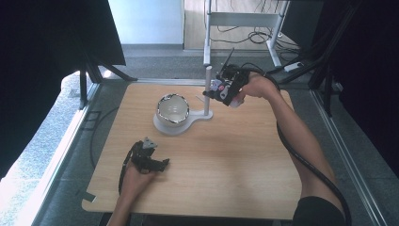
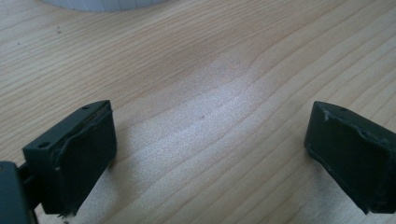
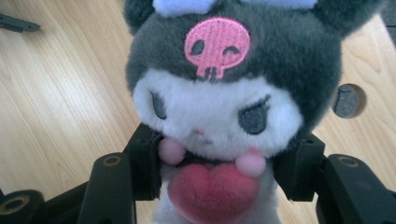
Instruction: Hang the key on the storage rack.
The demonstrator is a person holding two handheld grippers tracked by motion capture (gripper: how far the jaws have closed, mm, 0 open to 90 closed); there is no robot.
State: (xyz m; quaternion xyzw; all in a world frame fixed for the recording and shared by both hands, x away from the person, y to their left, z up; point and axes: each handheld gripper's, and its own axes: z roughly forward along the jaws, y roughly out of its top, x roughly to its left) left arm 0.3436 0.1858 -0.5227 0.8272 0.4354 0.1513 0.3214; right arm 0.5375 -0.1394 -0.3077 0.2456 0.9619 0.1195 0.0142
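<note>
A plush toy (image 3: 219,93) with a dark grey hood, a pink skull patch, a white face and a red heart sits between the jaws of my right gripper (image 3: 224,163), which is shut on its body just below the head. In the high view that gripper (image 1: 226,87) holds the plush toy (image 1: 217,86) above the table's far side, close to a thin white post (image 1: 207,89). My left gripper (image 1: 160,165) rests low at the near left of the table. Its jaws stand wide apart over bare wood, so the left gripper (image 2: 210,154) is open and empty.
A white bowl (image 1: 172,109) with a dark patterned rim sits on a white base (image 1: 164,128) that carries the post. The base's edge (image 2: 102,3) lies ahead of the left gripper. The wooden table (image 1: 226,169) has a round hole (image 3: 348,100). Cables trail from both grippers.
</note>
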